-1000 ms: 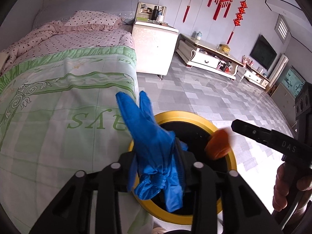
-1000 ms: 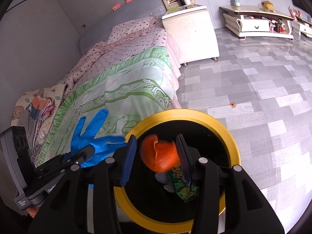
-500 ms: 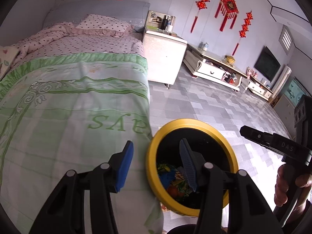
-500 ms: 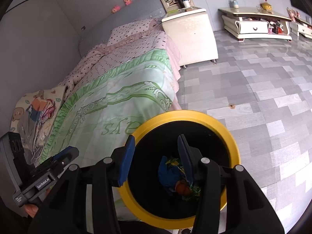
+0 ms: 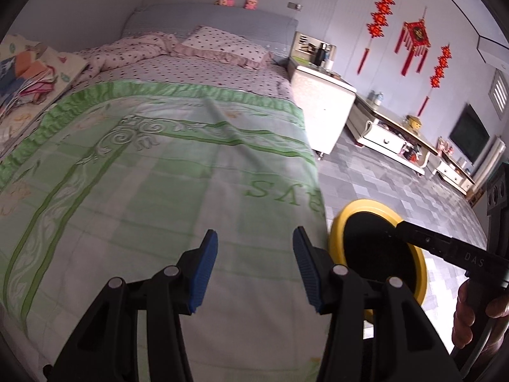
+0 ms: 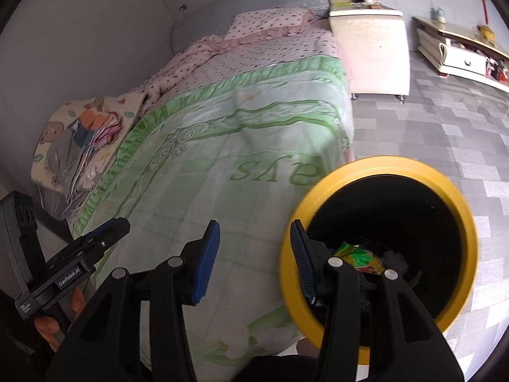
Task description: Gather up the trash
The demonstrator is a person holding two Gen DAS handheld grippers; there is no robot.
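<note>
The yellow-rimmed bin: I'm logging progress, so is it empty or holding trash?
Holding trash. The right wrist view shows green wrappers and a grey scrap at the bottom of the bin.

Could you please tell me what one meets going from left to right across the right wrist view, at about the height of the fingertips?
Left gripper → green bedspread → right gripper → yellow-rimmed trash bin → grey tiled floor.

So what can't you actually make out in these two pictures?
- Bin contents: in the right wrist view, only a green wrapper shows; the right claw and shadow hide the rest. In the left wrist view its inside is just black.
- Bin body: below the rim, cut off by the claw.
- Nightstand items: too small.
- Folded pile by the wall: unclear what it holds.
</note>
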